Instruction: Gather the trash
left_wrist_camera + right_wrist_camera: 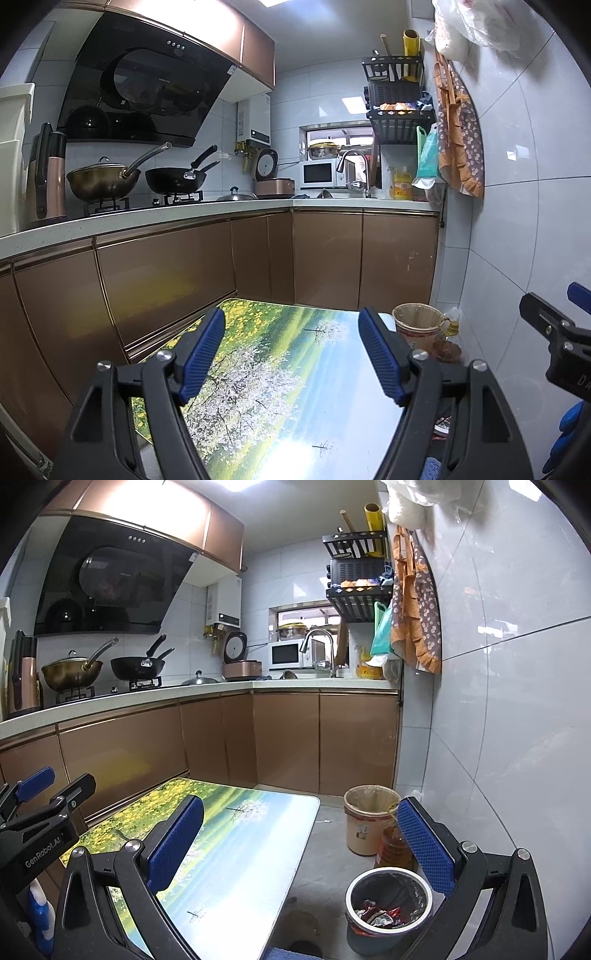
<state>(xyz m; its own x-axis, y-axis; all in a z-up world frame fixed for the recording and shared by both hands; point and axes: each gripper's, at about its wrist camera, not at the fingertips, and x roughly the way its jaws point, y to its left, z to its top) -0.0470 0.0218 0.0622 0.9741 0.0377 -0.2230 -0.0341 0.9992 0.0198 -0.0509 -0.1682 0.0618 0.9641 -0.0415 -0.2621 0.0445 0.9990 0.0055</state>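
Kitchen, floor level: left gripper (291,354) and right gripper (301,843), both with jaws spread wide and nothing between the blue pads, held level above a low table (236,871) printed with a blossom landscape, its visible top bare. Trash sits in the black-lined bin (388,910) on the floor at the table's right edge, red crumpled wrappers (380,915) in its bottom; a second, taller lined pail (365,823) stands beyond it beside an amber bottle (393,845) against the tiled wall. Judgement: collection looks finished or nearly so, both grippers parked idle
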